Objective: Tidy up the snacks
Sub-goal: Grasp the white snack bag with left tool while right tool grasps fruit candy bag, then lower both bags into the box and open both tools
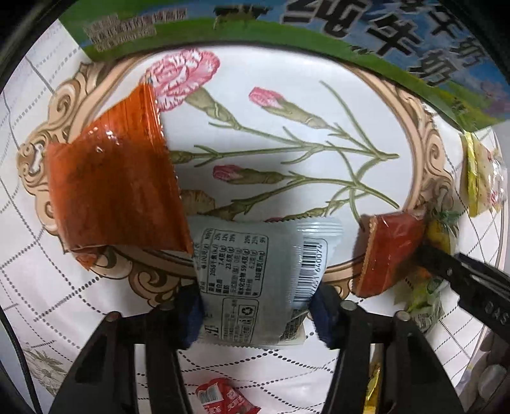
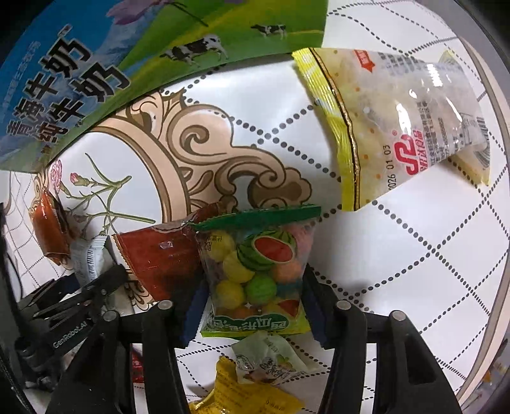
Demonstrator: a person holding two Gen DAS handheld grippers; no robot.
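My left gripper (image 1: 255, 318) points down at the table, its blue pads (image 1: 191, 318) pressed on both sides of a pale grey snack packet (image 1: 248, 274) with a barcode and a nutrition label. An orange-red packet (image 1: 111, 188) lies to its left and a red-brown packet (image 1: 389, 251) to its right. My right gripper (image 2: 255, 313) is shut on a clear fruit-candy bag (image 2: 258, 270) with a green top seal and a watermelon picture. The red-brown packet (image 2: 159, 264) lies just left of that bag. Each gripper shows in the other's view: the right gripper (image 1: 462, 277), the left gripper (image 2: 79, 296).
A blue and green milk carton (image 1: 318, 25) (image 2: 95, 63) lies along the far side of the flowered tablecloth (image 1: 287, 127). A yellow-edged clear packet (image 2: 398, 127) lies at the right. Small wrappers, a yellow one (image 2: 255, 391), a pale green one (image 2: 271, 353) and a red one (image 1: 220, 395), lie near the grippers.
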